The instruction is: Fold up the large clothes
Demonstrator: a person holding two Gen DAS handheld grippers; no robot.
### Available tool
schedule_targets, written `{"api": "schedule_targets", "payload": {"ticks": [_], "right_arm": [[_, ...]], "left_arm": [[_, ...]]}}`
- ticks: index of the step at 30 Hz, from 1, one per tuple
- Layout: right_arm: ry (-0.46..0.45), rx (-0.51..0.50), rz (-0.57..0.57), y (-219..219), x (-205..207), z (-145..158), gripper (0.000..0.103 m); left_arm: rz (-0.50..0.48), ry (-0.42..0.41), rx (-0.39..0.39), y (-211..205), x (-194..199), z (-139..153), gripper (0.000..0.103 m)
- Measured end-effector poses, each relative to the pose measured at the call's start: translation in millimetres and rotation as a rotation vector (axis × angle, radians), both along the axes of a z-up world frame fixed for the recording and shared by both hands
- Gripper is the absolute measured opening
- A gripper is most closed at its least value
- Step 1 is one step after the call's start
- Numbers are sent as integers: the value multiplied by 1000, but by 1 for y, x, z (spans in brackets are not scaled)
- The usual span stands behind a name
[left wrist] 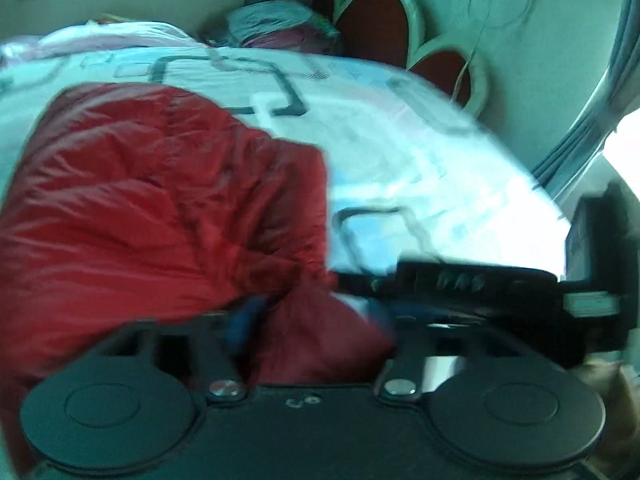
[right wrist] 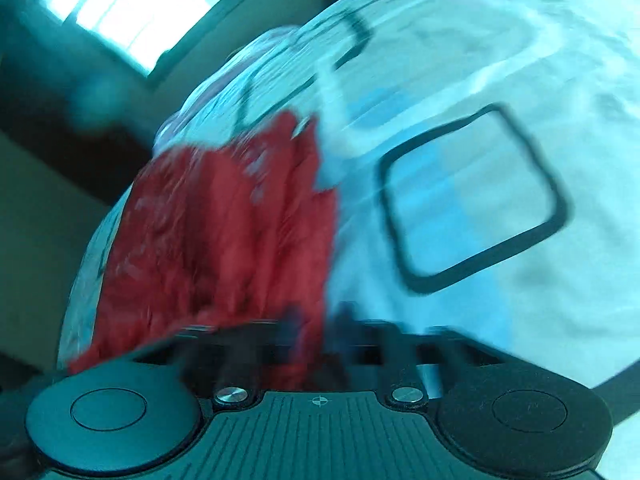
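Observation:
A large red puffy garment (left wrist: pixel 152 200) lies on a bed with a pale patterned cover (left wrist: pixel 400 160). In the left wrist view my left gripper (left wrist: pixel 316 320) is shut on a bunched edge of the red garment, with cloth between its blue-tipped fingers (left wrist: pixel 244 316). My right gripper shows there as a black body (left wrist: pixel 480 284) just to the right. In the right wrist view the red garment (right wrist: pixel 224 232) hangs from my right gripper (right wrist: pixel 316 332), which is shut on its edge. Both views are blurred by motion.
The bed cover (right wrist: pixel 480 160) has dark square outlines. A headboard with red petal-shaped panels (left wrist: pixel 380 24) stands at the back, with pillows (left wrist: pixel 280 24) beside it. A curtain (left wrist: pixel 588 120) hangs at right. A window (right wrist: pixel 132 4) is far left.

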State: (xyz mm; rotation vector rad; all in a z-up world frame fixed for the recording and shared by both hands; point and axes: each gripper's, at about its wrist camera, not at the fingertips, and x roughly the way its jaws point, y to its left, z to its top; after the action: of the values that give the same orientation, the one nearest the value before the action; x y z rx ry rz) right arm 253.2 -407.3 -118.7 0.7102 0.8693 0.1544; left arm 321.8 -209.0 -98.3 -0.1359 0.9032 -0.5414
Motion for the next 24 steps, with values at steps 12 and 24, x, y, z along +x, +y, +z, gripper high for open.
{"api": "schedule_targets", "payload": {"ticks": [12,24], "right_arm": [[-195,72,87,2,30,59,81],[-154,-52,205,39,75,49,12]], "left_arm": [[226,-181,-116,121,-10,68,30],[164,-88,-35,135,64,9,20]]}}
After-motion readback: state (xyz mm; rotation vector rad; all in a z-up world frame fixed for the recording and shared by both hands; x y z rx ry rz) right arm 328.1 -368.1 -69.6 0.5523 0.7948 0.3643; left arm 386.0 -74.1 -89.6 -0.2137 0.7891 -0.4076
